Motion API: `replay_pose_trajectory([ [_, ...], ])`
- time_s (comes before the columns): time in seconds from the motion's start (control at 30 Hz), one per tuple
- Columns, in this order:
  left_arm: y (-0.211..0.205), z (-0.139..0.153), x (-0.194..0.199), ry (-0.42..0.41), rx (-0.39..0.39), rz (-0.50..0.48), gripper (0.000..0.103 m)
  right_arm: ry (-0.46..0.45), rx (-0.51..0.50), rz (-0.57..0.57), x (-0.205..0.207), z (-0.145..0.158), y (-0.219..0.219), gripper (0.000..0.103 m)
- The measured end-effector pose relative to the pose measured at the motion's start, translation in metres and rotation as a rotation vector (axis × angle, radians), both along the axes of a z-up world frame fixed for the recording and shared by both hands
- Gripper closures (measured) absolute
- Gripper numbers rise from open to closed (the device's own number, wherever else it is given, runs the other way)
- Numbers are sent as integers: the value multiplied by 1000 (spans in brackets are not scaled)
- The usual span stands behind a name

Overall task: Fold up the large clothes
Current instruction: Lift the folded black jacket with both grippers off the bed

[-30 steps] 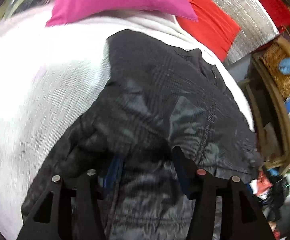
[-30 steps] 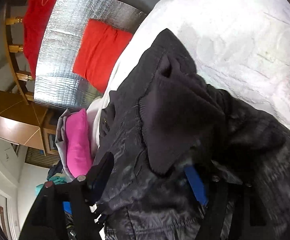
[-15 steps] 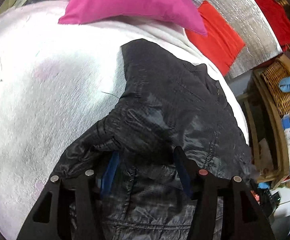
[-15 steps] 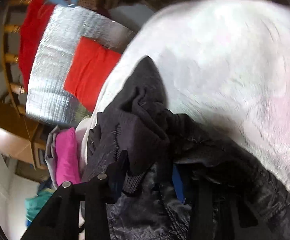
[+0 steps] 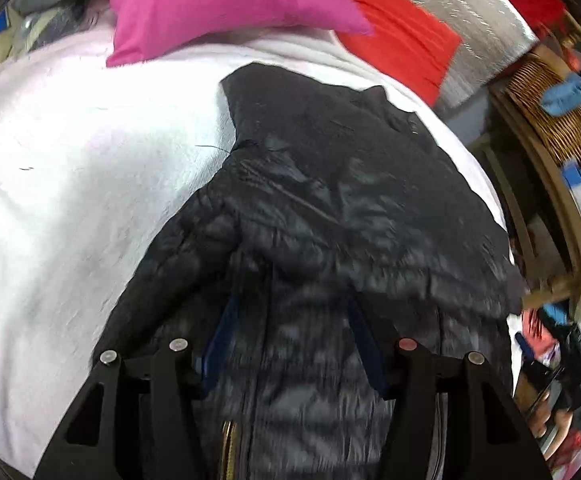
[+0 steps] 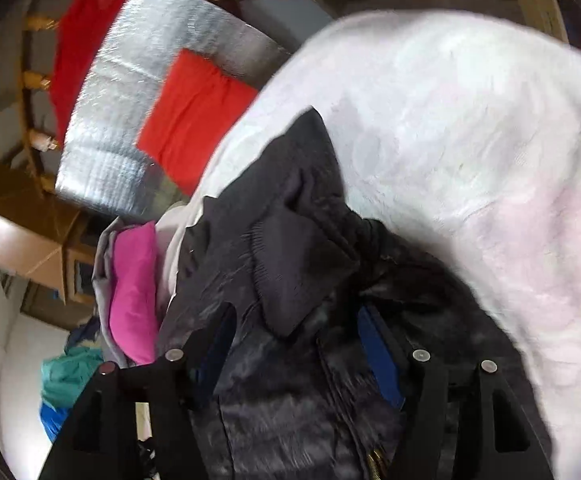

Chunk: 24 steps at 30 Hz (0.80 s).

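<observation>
A black quilted jacket (image 5: 350, 168) lies crumpled on a white blanket (image 5: 70, 200) over a bed. My left gripper (image 5: 290, 312) is shut on a thick bunch of its fabric near the brass zipper (image 5: 228, 452), and a sleeve drapes over the left finger. In the right wrist view the jacket (image 6: 290, 200) fills the space between the jaws of my right gripper (image 6: 294, 320). These jaws are opening, and the blue pads stand apart from the cloth. A knit flap (image 6: 298, 264) hangs just ahead of them.
A pink pillow (image 5: 218, 4) lies at the far end of the bed. Beyond the bed edge are a red cloth (image 5: 402, 36) on a silver foil mat (image 5: 478, 8), a wicker basket (image 5: 550, 120) and wooden furniture. A teal cloth (image 6: 70, 376) lies on the floor.
Both grippers have drawn back and up, so more bed shows. The right jaws narrowed on the jacket half a second ago and are now wider. The left grip looks unchanged.
</observation>
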<state>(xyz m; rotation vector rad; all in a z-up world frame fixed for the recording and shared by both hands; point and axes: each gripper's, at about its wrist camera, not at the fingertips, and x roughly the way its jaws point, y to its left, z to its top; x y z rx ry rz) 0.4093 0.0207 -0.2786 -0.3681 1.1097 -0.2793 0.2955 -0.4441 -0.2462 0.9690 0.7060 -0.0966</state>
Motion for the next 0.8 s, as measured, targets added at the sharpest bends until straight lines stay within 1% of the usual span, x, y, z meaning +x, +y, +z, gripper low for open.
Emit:
replay_pose_trajectory([
  [0.13,23,14,-39,-67,48,5,40,-50,-63,0,-36,18,-8,34],
  [0.2,42,16,-60,-94,70,22,38,-64,-84,-13,-64,19,-15,33],
  [0.27,63,16,-81,-113,93,55,38,-52,-84,-21,-81,17,-17,33],
  [0.33,81,17,-93,-129,115,82,37,-30,-72,-29,-106,7,-22,33],
  [0.4,94,15,-103,-136,136,86,37,1,-58,-12,-122,-4,-24,33],
  [0.47,100,10,-108,-120,140,75,37,38,-36,1,-136,-15,-26,33],
  [0.53,102,0,-114,-83,125,43,36,58,16,16,-145,-29,-29,33],
  [0.67,104,-23,-130,10,101,-18,36,109,118,87,-136,-54,-26,33],
  [0.7,104,-25,-132,19,92,-27,36,114,138,102,-135,-59,-24,33],
  [0.73,103,-27,-135,23,80,-34,36,126,169,143,-129,-63,-18,33],
  [0.77,104,-28,-139,21,58,-49,36,130,178,177,-126,-64,-11,33],
  [0.8,103,-27,-143,14,45,-58,36,120,163,202,-125,-61,-4,33],
])
